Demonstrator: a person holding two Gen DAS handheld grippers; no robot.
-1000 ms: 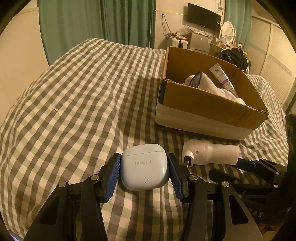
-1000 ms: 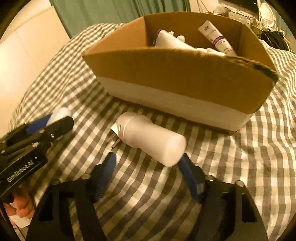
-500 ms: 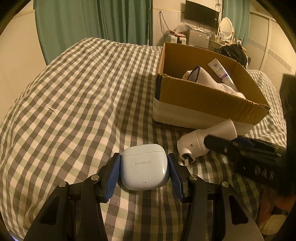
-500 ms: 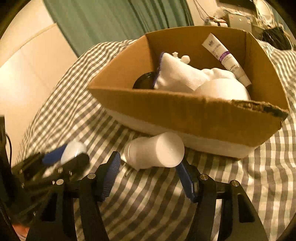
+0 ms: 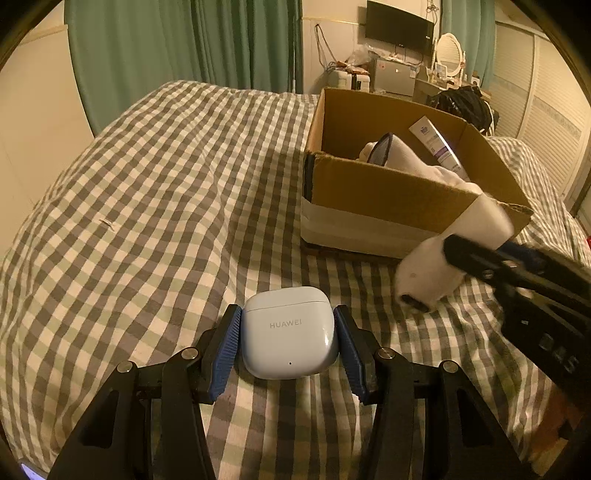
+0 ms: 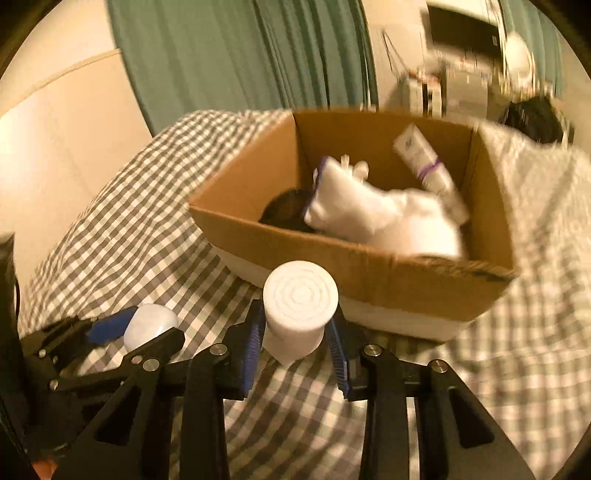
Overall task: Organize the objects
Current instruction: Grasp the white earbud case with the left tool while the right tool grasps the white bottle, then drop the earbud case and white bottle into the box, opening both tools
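My left gripper [image 5: 288, 341] is shut on a white HUAWEI earbud case [image 5: 290, 332], held just above the checked bedspread; the case also shows in the right wrist view [image 6: 149, 326]. My right gripper [image 6: 297, 334] is shut on a white cylindrical device [image 6: 299, 306], lifted and tilted up in front of the cardboard box [image 6: 406, 273]. In the left wrist view the device [image 5: 454, 254] hangs at the box's [image 5: 388, 195] near right corner. The box holds a white cloth [image 6: 376, 214], a white tube [image 6: 428, 166] and a dark round thing [image 6: 284, 210].
The checked bedspread [image 5: 166, 184] stretches wide to the left of the box. Green curtains [image 5: 184, 44] hang behind the bed. A cluttered desk with a monitor [image 5: 400, 26] and a round mirror stands at the back right.
My right gripper has closed on the white device, lifted it off the bed and raised it toward the box. My left gripper still holds the earbud case in place.
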